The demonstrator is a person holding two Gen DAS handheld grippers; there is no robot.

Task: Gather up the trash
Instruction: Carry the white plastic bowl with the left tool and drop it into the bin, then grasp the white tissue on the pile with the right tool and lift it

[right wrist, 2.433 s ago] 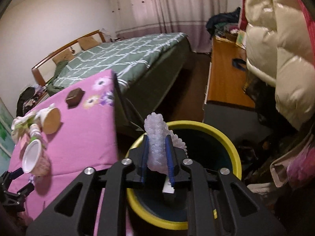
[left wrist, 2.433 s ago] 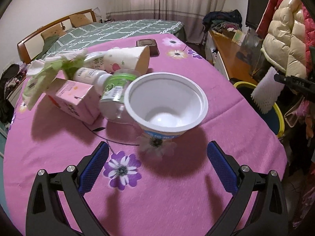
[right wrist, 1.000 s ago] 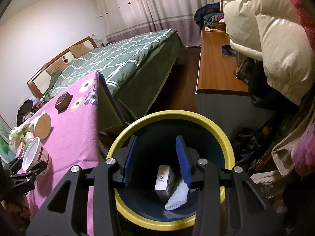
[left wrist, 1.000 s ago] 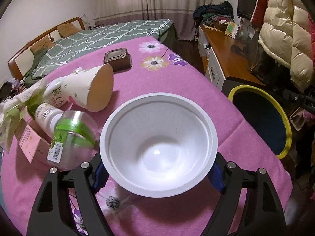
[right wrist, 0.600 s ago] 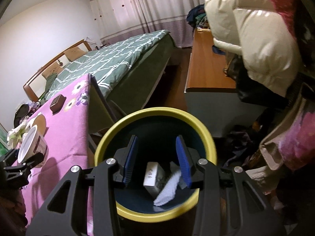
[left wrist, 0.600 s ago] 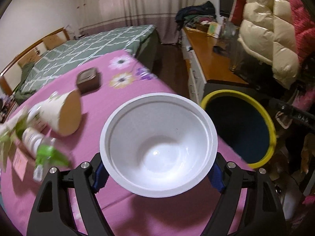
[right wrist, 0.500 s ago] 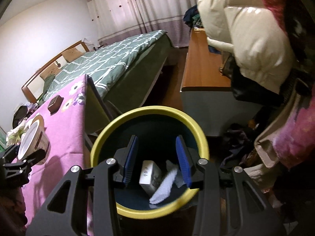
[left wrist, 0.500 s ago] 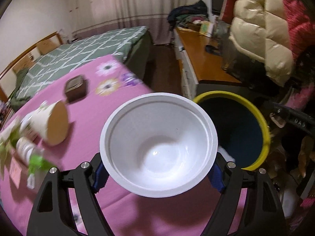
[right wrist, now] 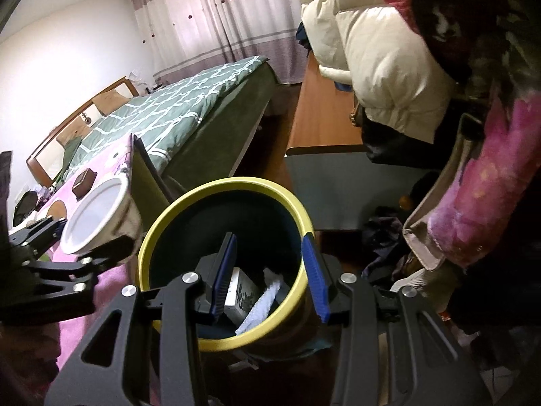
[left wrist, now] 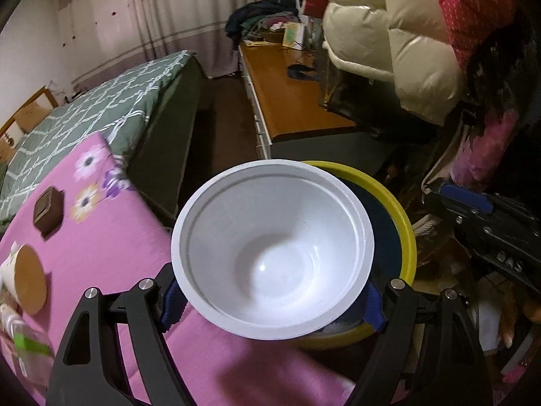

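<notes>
Two wrist fisheyes, both trained on the bin

The left wrist view looks along its fingers, close over a white bowl (left wrist: 272, 247), toward the yellow-rimmed bin (left wrist: 404, 223). The right wrist view looks steeply down into that bin (right wrist: 189, 209) from just above; both share bowl (right wrist: 93, 215), bed (right wrist: 189, 108) and pink table (left wrist: 111, 237).

Bowl (left wrist: 270, 247): white inside and on the rim. Trash bin (right wrist: 287, 203): yellow rim, dark blue interior. Tablecloth (left wrist: 101, 237): pink, printed with white, purple and yellow flowers. Gripper pads (right wrist: 312, 274): blue, on black frames. Bedspread (right wrist: 189, 108): green with a white lattice pattern. Curtain (right wrist: 219, 23): pale pink with dark dots and a mauve lower band. Paper cup (left wrist: 23, 277): white wall, brown interior.
</notes>
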